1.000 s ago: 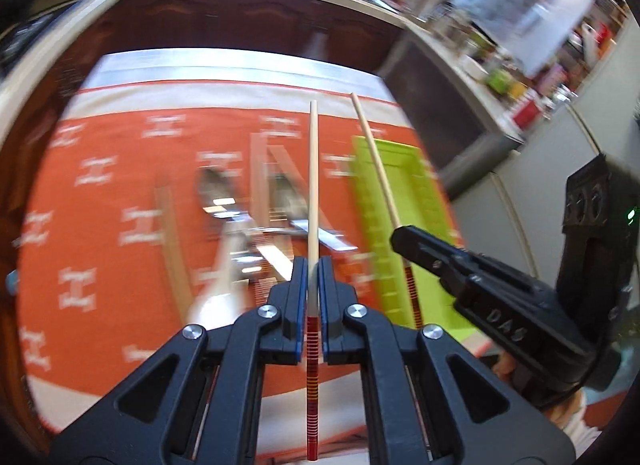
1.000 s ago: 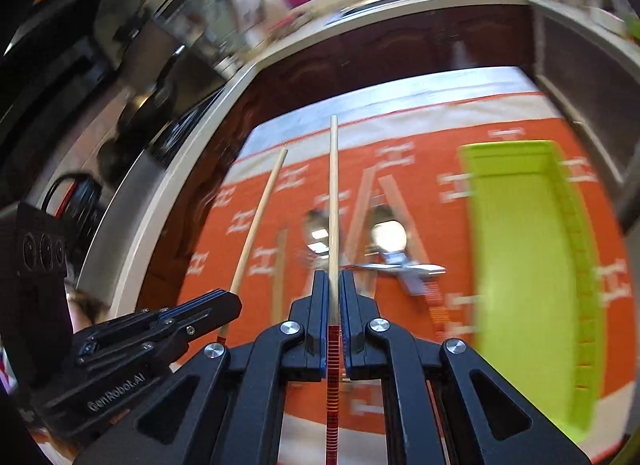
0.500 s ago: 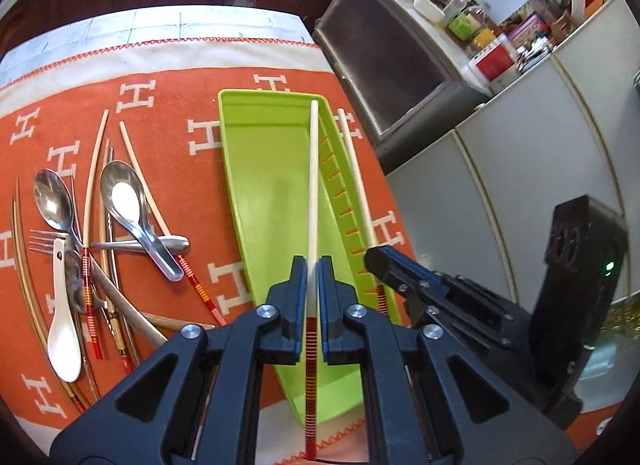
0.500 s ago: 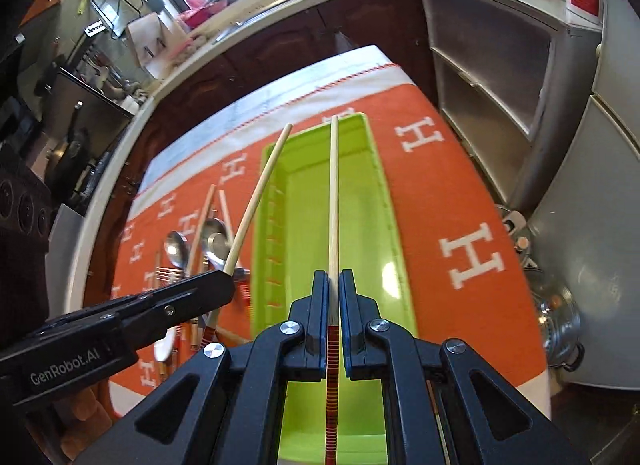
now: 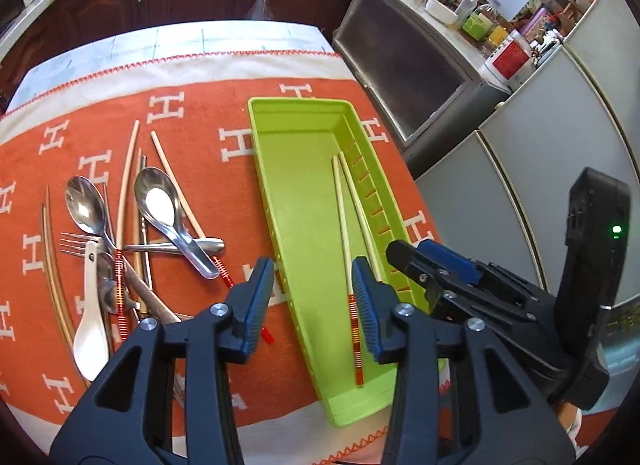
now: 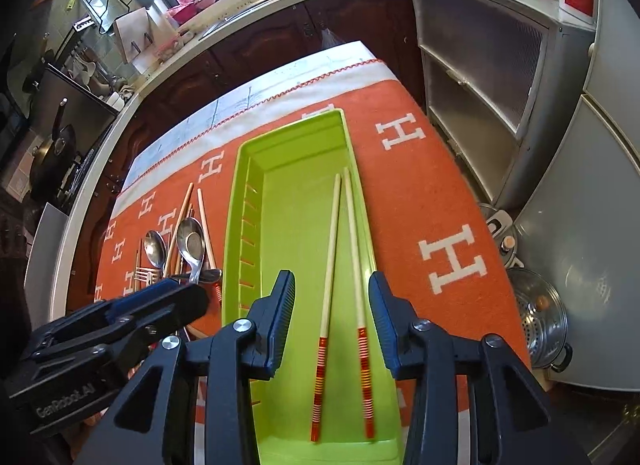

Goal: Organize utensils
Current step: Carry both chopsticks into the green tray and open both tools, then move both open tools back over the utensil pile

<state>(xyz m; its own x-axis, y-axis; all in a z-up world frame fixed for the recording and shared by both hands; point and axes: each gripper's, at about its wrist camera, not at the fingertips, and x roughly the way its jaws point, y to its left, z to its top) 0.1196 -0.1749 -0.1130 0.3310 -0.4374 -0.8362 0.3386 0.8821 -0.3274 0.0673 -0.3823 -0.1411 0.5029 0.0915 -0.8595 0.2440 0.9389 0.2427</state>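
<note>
low in both frames we see our left gripper [image 5: 312, 297] and right gripper [image 6: 332, 313] just opened and empty above two chopsticks [image 6: 344, 265] lying in the green tray [image 6: 240, 193] at mid-frame.

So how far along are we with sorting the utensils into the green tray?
Done: two chopsticks lie side by side in the green tray. In hand: nothing; the left gripper and right gripper have just been opening, and both stand open over the tray with nothing pressed between the pads. Left: the pile on the orange cloth, including metal spoons, a fork, a white spoon and more chopsticks.
</note>
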